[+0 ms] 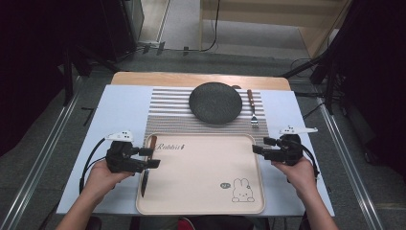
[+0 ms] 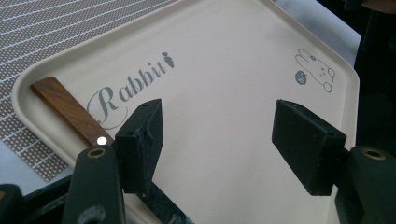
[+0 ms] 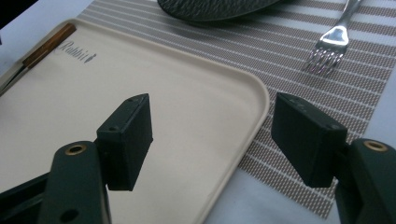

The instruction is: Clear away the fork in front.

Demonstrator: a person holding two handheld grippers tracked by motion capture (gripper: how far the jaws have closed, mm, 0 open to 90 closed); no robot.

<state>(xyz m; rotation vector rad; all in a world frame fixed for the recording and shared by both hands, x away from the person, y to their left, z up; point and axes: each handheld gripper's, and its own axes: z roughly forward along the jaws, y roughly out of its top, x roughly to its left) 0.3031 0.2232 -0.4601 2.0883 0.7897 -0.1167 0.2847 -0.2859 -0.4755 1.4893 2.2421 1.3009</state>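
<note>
Left side first: left gripper [image 1: 149, 157] hovering at the tray's left rim, jaws spread wide, holding nothing. Right under it, the knife [image 1: 147, 166] — wooden handle [image 2: 70, 109] at the far end, dark blade running toward the near edge of the table, lying along the left rim of the tray [image 1: 201, 191]. Long axis near to far, then, roughly square to the way the left gripper points. In the left gripper view, handle slanting away just beside the left jaw, not between the jaws, so probably a small shift or turn needed before any closing on it. Clearly the nearer hand for the knife; right one a full tray-width off.

Moving across: cream tray, "Rabbit" lettering at the far left, little bunny drawing near the right corner, otherwise bare. Beyond it a striped mat [image 1: 172, 115] with a dark round plate [image 1: 215, 102] on the far side.

Further right: fork [image 1: 252, 106] on the mat just beside the plate, handle far, tines near, also lying near to far. Right gripper [image 1: 258, 149] at the tray's far right corner, jaws wide, empty, pointing left over the rim; fork beyond it and well apart from its jaws, yet much nearer to this hand than to the left.
</note>
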